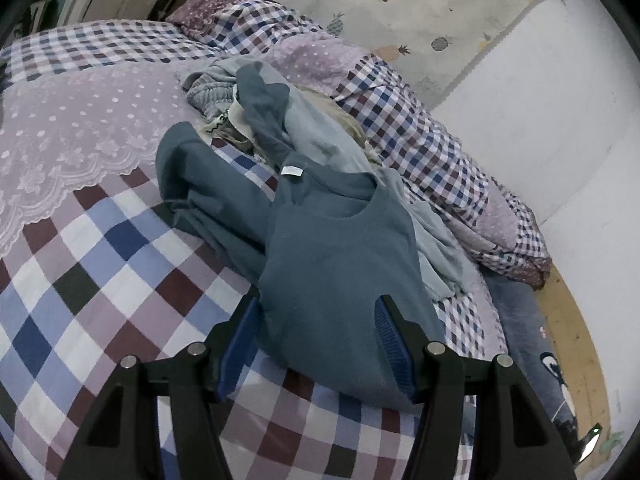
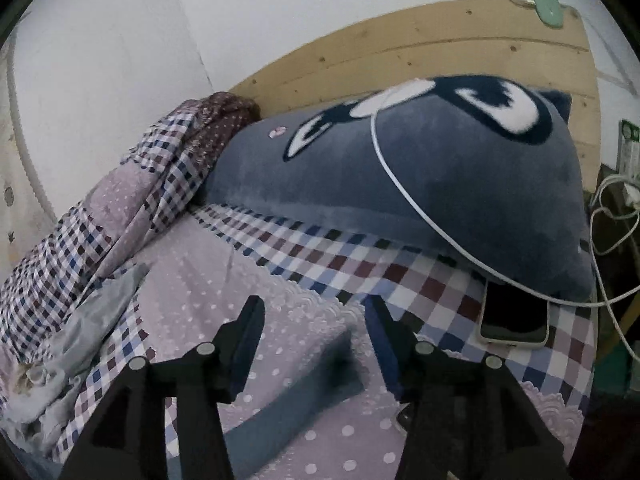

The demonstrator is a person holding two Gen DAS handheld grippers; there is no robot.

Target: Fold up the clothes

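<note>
On the checked bedspread [image 1: 100, 248], near the side of the bed that runs along the wall, a teal sweatshirt [image 1: 340, 264] is laid with its collar and tag pointing away, seemingly spread out so it can be folded, with a heap of other clothes [image 1: 256, 100] waiting beyond it. The left gripper [image 1: 316, 320] is held with jaws apart, straddling the sweatshirt's near end without clamping it. Towards the head of the bed, the right gripper [image 2: 312, 320] is likewise held apart, above a strip of teal fabric [image 2: 300, 396] lying loose between and below its fingers, near a plush pillow [image 2: 420, 184] and a phone [image 2: 514, 320].

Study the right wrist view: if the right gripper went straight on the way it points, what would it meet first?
Probably the dotted lilac bedspread just past the open right gripper, then the dark blue plush pillow. Depth is unclear; the phone lies off to the right.
</note>
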